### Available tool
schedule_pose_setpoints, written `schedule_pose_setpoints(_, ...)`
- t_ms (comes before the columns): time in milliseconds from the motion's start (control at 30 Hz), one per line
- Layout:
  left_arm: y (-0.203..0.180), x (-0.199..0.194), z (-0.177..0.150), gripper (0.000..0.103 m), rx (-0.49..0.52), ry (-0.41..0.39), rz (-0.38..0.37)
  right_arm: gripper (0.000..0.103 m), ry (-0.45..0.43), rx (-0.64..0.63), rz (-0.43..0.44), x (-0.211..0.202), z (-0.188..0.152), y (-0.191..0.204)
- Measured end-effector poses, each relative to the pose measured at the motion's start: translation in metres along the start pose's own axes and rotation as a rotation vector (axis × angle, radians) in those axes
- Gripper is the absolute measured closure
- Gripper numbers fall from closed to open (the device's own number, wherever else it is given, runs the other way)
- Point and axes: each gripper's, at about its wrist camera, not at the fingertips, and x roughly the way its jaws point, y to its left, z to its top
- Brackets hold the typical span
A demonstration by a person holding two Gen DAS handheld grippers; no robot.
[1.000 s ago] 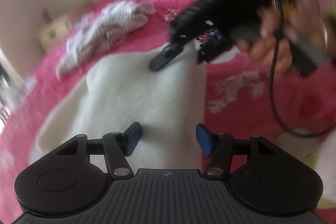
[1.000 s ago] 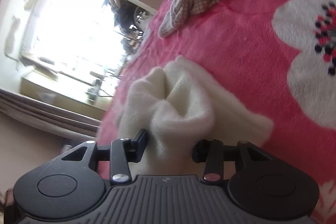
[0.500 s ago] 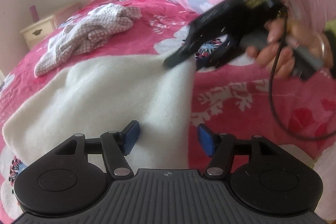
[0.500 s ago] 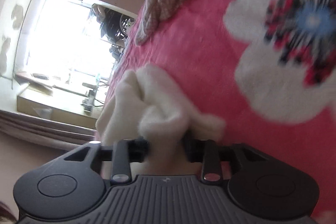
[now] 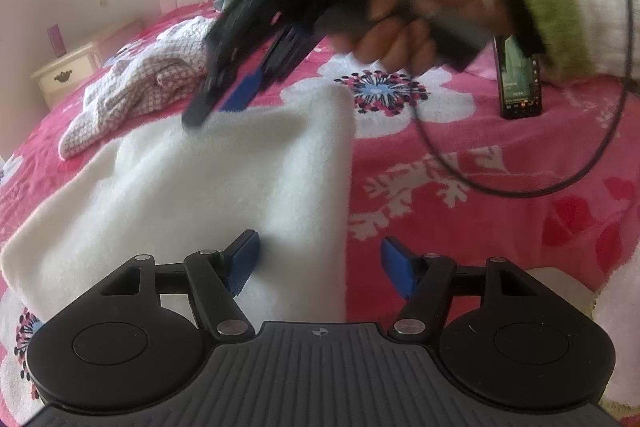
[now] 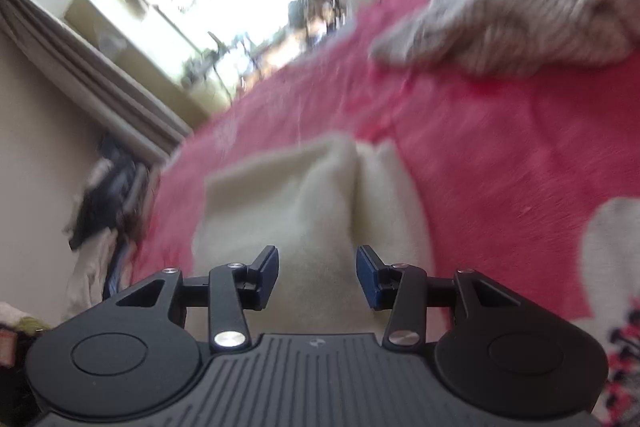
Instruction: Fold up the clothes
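The cream fleece garment (image 5: 224, 187) lies flat on the pink floral bedspread (image 5: 500, 211). The left gripper (image 5: 320, 261) hovers over its near edge, jaws opening, pinching nothing. The right gripper (image 6: 317, 275) stands spread above its far corner, fleece beneath untouched

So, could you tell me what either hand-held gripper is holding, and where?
Nothing: the left hand-held gripper is opening over the white garment; the right is open.
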Motion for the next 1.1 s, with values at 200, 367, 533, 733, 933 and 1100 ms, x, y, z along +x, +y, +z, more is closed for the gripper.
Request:
schedule_pose_setpoints(200,0.000,-0.002,0.000,0.034,0.009,-0.012,-0.012,0.084,-0.001,0.010,0.060,0.002,-0.003,0.005)
schedule_pose_setpoints(367,0.017,-0.016,0.017,0.039,-0.120,-0.071,-0.099,0.086,-0.166,-0.084,0.028,-0.047,-0.011,0.033)
schedule_pose_setpoints(533,0.006,0.007,0.010,0.039,-0.045,-0.044,-0.099,0.085,-0.060,0.001,-0.103,-0.013,-0.027,-0.017)
schedule_pose_setpoints(733,0.020,0.003,0.016,0.040,-0.147,-0.036,-0.126,0.079,-0.088,0.039,-0.063,-0.020,-0.015,-0.018)
schedule_pose_setpoints(933,0.014,0.009,0.012,0.036,-0.124,-0.036,-0.116,0.074,-0.135,0.069,-0.034,-0.015,0.016,-0.021)
schedule_pose_setpoints(1100,0.010,0.010,0.014,0.035,-0.109,-0.030,-0.100,0.055,-0.097,0.064,-0.080,0.027,0.044,-0.025)
